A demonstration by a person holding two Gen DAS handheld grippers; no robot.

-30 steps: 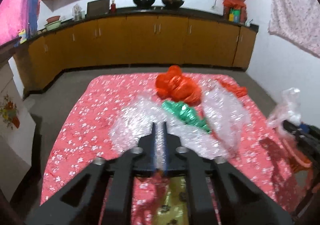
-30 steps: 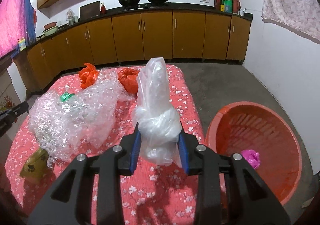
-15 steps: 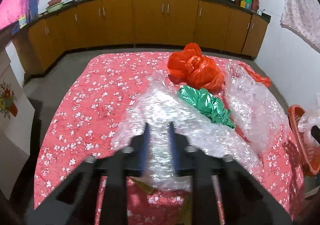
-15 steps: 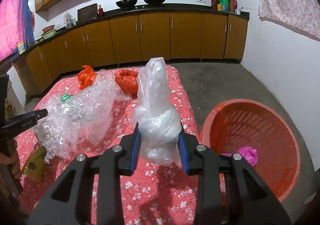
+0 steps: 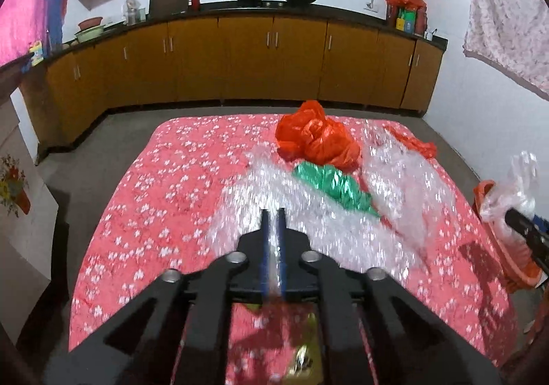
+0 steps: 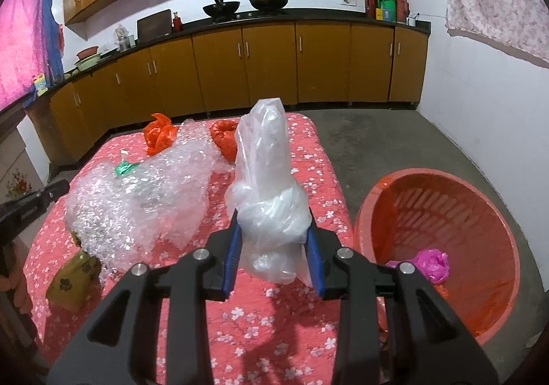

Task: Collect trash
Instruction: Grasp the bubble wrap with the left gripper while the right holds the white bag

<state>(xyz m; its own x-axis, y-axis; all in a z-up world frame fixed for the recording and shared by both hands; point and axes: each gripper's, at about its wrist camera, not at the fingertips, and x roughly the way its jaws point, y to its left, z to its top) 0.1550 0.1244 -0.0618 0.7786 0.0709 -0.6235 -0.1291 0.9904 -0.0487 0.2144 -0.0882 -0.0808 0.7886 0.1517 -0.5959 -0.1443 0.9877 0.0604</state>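
On the red flowered table (image 5: 164,200) lies a big sheet of clear bubble wrap (image 5: 240,210), also seen in the right wrist view (image 6: 144,200). My left gripper (image 5: 272,213) sits at its near edge. A fold of wrap is pinched between its narrow blue pads, and the jaws are opening. My right gripper (image 6: 273,224) is shut on a knotted clear plastic bag (image 6: 264,158), held above the table's right edge beside the orange basket (image 6: 429,174). A pink bag (image 6: 432,263) lies inside the basket.
Orange bags (image 5: 315,138) and a green foil wrapper (image 5: 336,189) lie by the wrap. A yellow-green pouch (image 6: 73,277) sits at the table's near left. Wooden cabinets (image 6: 267,73) line the far wall, and bare floor lies between them and the table.
Half a second ago the left jaws stood wider over the wrap; now they are narrow with a fold of wrap between them. The right gripper with its bag has stayed put.
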